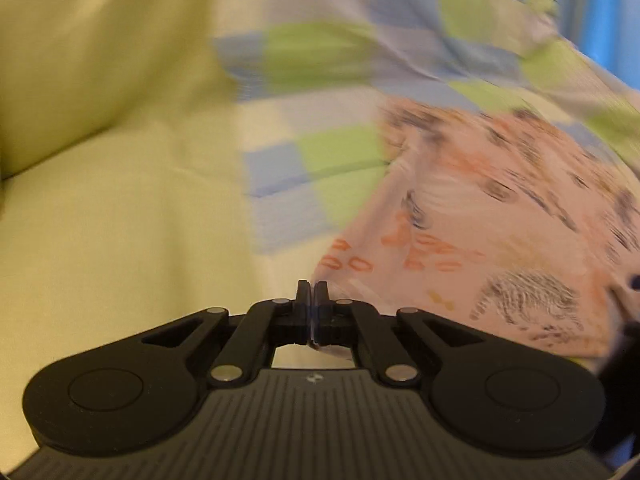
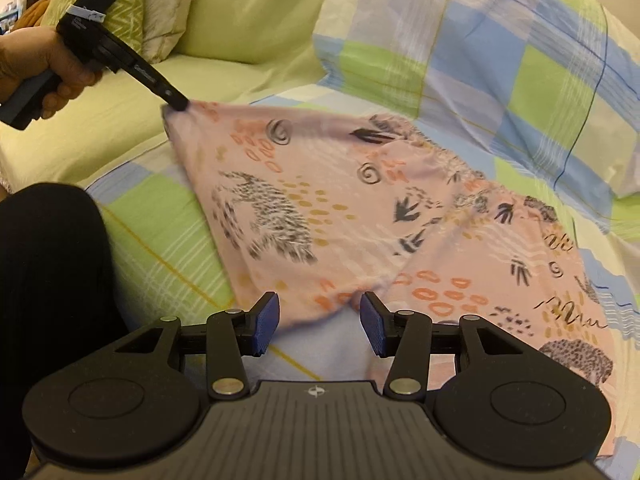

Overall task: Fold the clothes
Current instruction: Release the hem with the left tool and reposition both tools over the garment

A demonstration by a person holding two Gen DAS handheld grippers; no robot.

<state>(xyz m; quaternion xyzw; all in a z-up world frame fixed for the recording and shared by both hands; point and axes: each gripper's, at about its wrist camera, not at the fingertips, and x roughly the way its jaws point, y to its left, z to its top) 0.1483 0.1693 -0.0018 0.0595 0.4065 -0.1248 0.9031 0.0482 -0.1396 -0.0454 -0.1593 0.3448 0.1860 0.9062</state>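
Observation:
A pink garment [image 2: 360, 208] printed with hedgehogs, spirals and orange dots lies spread on a checked blue, green and cream sheet [image 2: 500, 60]. My left gripper [image 1: 312, 296] is shut on one corner of the pink garment [image 1: 480, 232], which trails off to the right in its blurred view. From the right wrist view, the left gripper [image 2: 178, 103] holds that corner lifted at the upper left, a hand [image 2: 36, 64] around its handle. My right gripper [image 2: 319, 316] stands open just in front of the garment's near hem, its blue pads [image 2: 266, 322] empty.
A lime-green sofa cushion [image 2: 248, 4] and patterned pillows [image 2: 132, 0] sit behind the sheet at the upper left. A dark-clothed leg [image 2: 48, 280] fills the left edge beside my right gripper. The sheet runs wrinkled up the backrest on the right.

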